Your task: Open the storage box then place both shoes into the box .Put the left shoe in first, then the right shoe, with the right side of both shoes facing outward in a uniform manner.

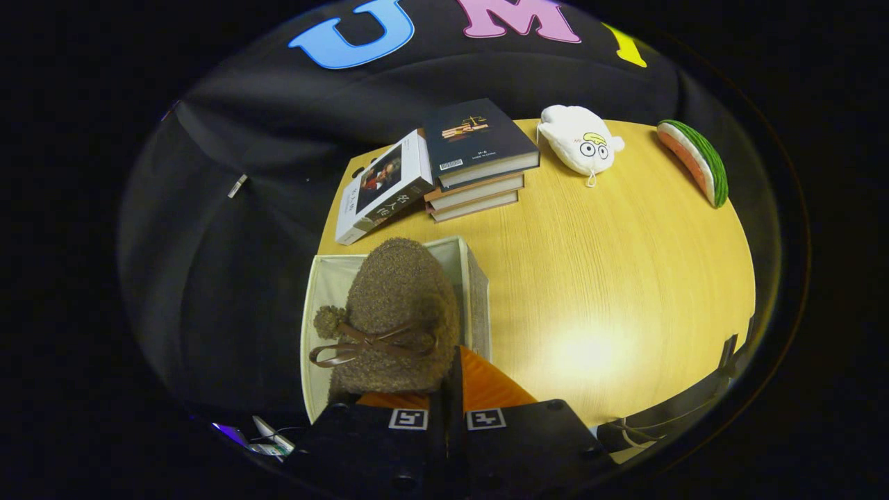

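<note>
Claw [448, 396] clenched on brown fuzzy shoe [396, 312], held just ahead, above open storage box [476, 292] on counter [611, 278].

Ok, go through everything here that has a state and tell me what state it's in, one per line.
Gripper: fingers closed together on the shoe's near end.
Shoe: fuzzy, bow tied, held over the box's opening.
Storage box: open, lid off.
Stack of books: closed, piled flat.
Leaning book: closed, tilted against the stack.
Watermelon toy: lying near the table's far edge.
</note>
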Demonstrator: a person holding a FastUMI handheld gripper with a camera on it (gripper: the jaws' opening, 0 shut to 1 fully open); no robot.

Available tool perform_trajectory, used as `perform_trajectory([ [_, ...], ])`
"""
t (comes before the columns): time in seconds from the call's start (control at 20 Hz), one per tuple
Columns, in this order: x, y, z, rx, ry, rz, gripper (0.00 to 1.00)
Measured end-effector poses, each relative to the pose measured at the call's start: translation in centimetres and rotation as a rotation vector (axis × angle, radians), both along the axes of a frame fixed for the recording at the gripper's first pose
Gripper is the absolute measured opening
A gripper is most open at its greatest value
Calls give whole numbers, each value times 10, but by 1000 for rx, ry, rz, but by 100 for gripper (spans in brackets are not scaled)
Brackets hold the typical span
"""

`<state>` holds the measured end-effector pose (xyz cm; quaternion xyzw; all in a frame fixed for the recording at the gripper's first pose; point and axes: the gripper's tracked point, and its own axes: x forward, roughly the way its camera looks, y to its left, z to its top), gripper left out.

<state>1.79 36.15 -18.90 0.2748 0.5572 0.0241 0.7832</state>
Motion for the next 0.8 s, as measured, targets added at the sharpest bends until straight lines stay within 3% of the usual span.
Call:
perform_trajectory([
  [0.2,1,2,2,6,-2,-4,9],
  [0.5,-9,16,10,76,7,-2,29],
  [0.65,-8,25,22,145,-10,1,77],
  [0.75,-8,16,20,119,-22,-13,98],
  [0.8,-8,14,20,113,-29,-16,98],
])
